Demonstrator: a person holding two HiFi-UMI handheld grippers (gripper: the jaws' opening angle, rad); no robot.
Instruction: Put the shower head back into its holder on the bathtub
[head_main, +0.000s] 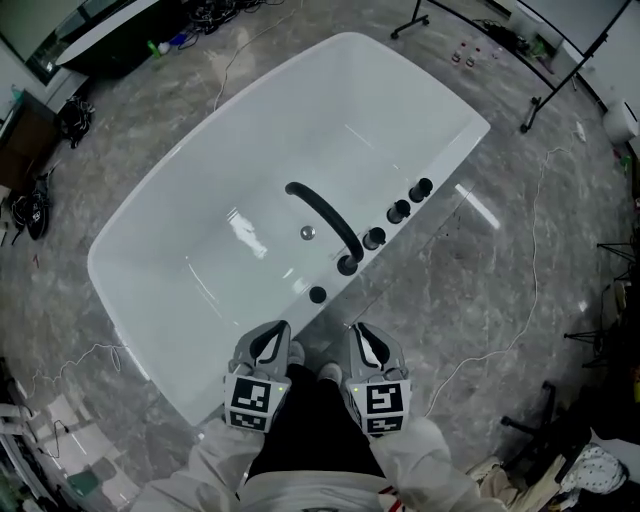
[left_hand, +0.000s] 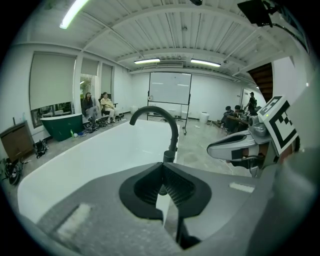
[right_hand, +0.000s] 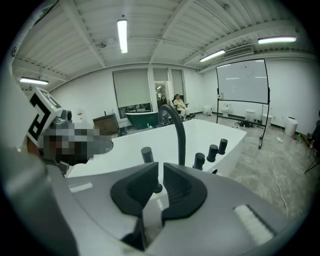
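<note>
Shower head (head_main: 317, 295) seems already seated upright in its holder on the bathtub's (head_main: 200, 240) near rim, just left of the spout (head_main: 325, 215).
The task looks finished, with only a seating check left. The left hand-held gripper (left_hand: 161, 172) is pressed together and empty. The right hand-held gripper (right_hand: 161, 170) is nearly together, a thin gap showing, and empty. No writing is readable, only square markers.
</note>
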